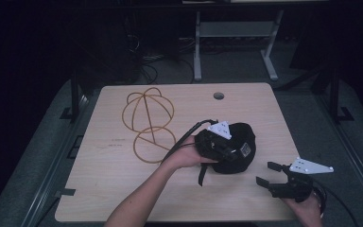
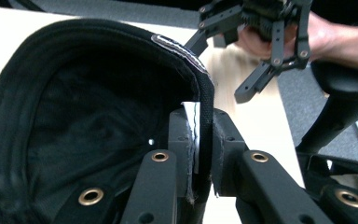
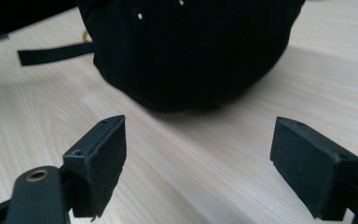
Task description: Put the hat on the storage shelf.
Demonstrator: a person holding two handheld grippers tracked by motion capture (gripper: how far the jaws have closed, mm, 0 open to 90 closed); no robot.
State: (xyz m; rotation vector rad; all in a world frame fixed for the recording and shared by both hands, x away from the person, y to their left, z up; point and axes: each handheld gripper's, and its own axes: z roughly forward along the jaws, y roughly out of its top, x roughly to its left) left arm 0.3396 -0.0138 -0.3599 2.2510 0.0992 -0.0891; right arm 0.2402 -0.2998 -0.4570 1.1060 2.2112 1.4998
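A black cap (image 1: pixel 234 165) lies upside down on the light wooden table (image 1: pixel 108 189), right of the middle. My left gripper (image 1: pixel 236 150) reaches into it from the left and is shut on its rim. In the left gripper view the rim band and a white label (image 2: pixel 191 126) are pinched between the two pads, with the cap's dark inside (image 2: pixel 74 121) to the left. My right gripper (image 1: pixel 264 173) hovers open near the front right, a short way from the cap. The right gripper view shows nothing between its jaws (image 3: pixel 200 163), and the cap's crown (image 3: pixel 191 51) just beyond them.
A golden wire frame (image 1: pixel 149 123) of loops lies on the table's back left. A round cable hole (image 1: pixel 219 96) sits near the far edge. A black strap (image 1: pixel 201 175) hangs from the cap toward the front. Dark floor and desk legs lie behind.
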